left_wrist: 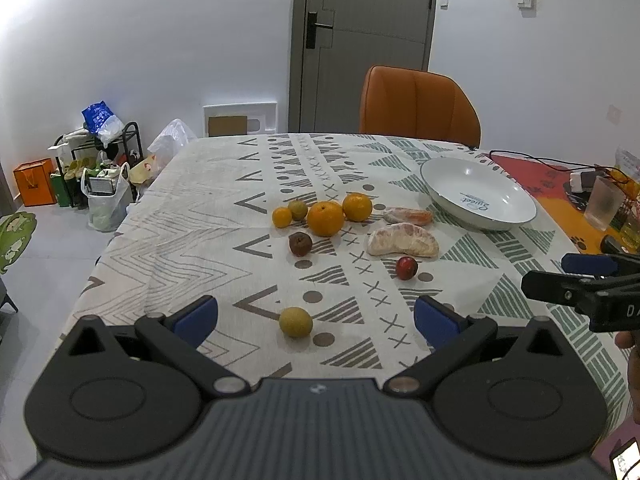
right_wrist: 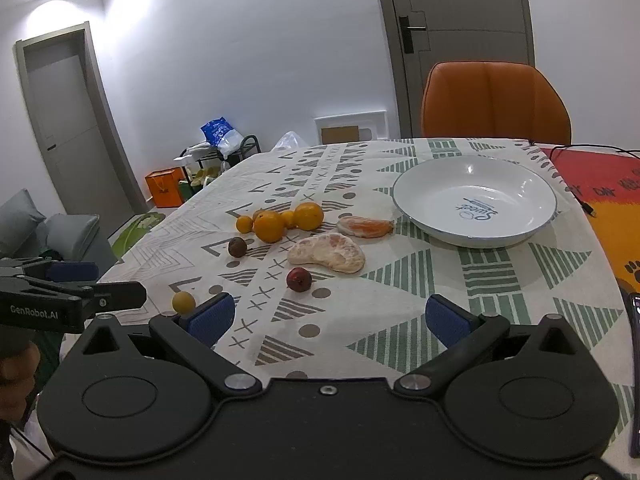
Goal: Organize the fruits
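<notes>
I see my left gripper (left_wrist: 316, 318), jaws spread wide, over a yellow fruit (left_wrist: 295, 321) on the patterned tablecloth (left_wrist: 192, 216); oranges (left_wrist: 325, 218) (clustered) sit beyond, near a white bowl (left_wrist: 448, 172).

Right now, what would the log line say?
left gripper: open, empty | right gripper: open, empty | fruits: all on tablecloth | bowl: no fruit | yellow fruit nearest left jaws

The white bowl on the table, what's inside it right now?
No fruit lies in the white bowl; only blue printed lettering shows on its bottom. The near rim hides a thin strip of the inside. What is under the bowl is covered.
</notes>
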